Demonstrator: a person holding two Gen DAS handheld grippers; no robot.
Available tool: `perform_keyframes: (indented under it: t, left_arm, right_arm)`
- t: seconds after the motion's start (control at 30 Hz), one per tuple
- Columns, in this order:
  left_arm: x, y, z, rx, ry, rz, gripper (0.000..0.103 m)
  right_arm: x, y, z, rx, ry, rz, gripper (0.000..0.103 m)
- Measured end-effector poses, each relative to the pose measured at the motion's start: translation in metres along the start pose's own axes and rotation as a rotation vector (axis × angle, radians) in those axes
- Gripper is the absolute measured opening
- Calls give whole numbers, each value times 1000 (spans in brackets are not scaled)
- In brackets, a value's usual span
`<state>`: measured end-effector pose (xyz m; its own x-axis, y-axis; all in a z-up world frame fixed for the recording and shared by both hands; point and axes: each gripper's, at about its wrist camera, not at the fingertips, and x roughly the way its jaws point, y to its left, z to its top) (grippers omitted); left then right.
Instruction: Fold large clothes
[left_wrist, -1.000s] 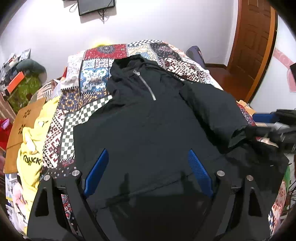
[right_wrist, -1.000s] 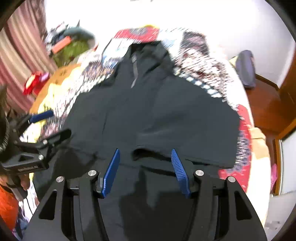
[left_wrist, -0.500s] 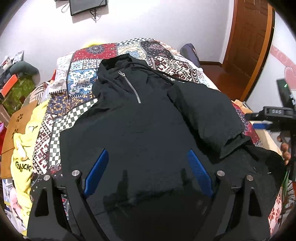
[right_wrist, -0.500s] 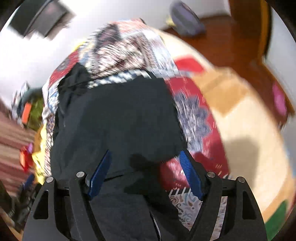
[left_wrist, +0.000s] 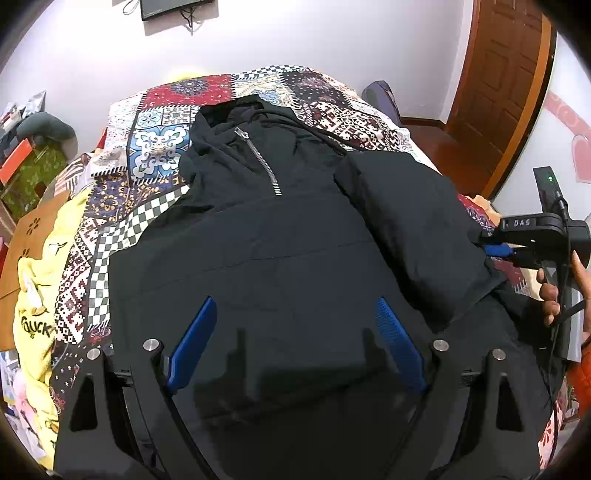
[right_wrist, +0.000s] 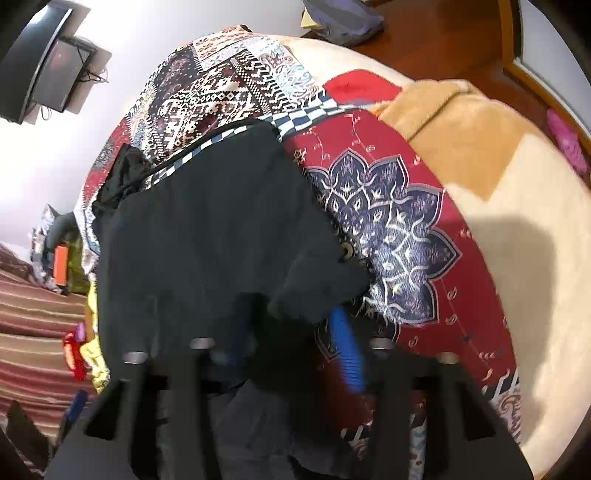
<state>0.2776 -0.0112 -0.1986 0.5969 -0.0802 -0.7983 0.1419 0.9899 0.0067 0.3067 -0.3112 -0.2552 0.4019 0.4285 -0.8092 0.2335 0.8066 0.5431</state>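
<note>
Fingers on our left gripper (left_wrist: 295, 343) stand wide apart, blue pads hovering over the lower body of the black jacket (left_wrist: 288, 266) with no cloth between them. Our right gripper (right_wrist: 291, 343) is closing: its fingers are narrowing around the cuff end of the sleeve (right_wrist: 317, 288), which bunches between the blue pads; blur keeps us from telling whether the pads already press the cloth.

In the left wrist view the jacket lies front-up on the bed, over a patchwork quilt (left_wrist: 162, 140). Its hood points toward twelve o'clock, with a short silver zipper (left_wrist: 258, 162) running down from the collar. The sleeve at three o'clock is folded across the chest, and its end reaches the right gripper at the frame's right edge, where a hand (left_wrist: 554, 291) holds the handle.

At nine o'clock from the jacket lies a yellow garment (left_wrist: 33, 295) with dark lettering, next to a brown piece. A dark screen (left_wrist: 173, 7) hangs on the white wall at twelve o'clock, and a wooden door (left_wrist: 506, 81) stands at two o'clock.

In the right wrist view the sleeve lies from about ten o'clock down to the fingers, and at three o'clock from it shows a red quilt panel with a blue flower (right_wrist: 391, 236) and a tan blanket (right_wrist: 480, 147).
</note>
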Motion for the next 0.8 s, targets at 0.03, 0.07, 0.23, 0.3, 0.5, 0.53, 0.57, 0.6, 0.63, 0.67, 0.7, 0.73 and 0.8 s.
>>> perform_keyframes:
  t: [0.03, 0.07, 0.23, 0.3, 0.5, 0.53, 0.57, 0.6, 0.63, 0.67, 0.7, 0.73, 0.8]
  left_arm:
    - [-2, 2, 0, -4, -3, -1, 87]
    - [-4, 4, 0, -7, -7, 0, 87]
    - [-21, 15, 0, -13, -41, 17, 87]
    - [-30, 20, 1, -19, -59, 22, 87]
    - [-59, 41, -2, -42, -106, 41, 87]
    - [-63, 46, -3, -49, -113, 42, 87]
    - [-68, 49, -4, -56, -120, 46, 87]
    - [-72, 54, -6, -62, -126, 50, 87]
    - [-77, 58, -7, -69, -132, 55, 87]
    - [-81, 63, -9, -77, -137, 59, 87]
    - [-85, 68, -11, -86, -142, 63, 87]
    - [-88, 72, -13, -94, -145, 66, 87]
    - [-97, 84, -19, -114, -153, 76, 88]
  right_arm:
    - [-4, -1, 0, -13, -7, -7, 20]
    - [-7, 0, 0, -28, -18, -15, 18]
    - [-39, 33, 0, -161, -114, -36, 9]
    - [-58, 56, -3, -229, -157, -24, 9]
    - [-97, 136, -18, -421, -244, 57, 8]
    - [-103, 153, -23, -459, -250, 81, 8]
    - [-105, 165, -27, -486, -249, 100, 8]
    - [-105, 180, -33, -516, -243, 120, 8]
    - [-105, 193, -40, -547, -234, 137, 8]
    - [-102, 203, -46, -574, -224, 149, 8]
    - [-98, 215, -55, -605, -208, 162, 8]
    - [-91, 226, -64, -637, -188, 170, 8]
    - [-75, 243, -81, -689, -144, 177, 8]
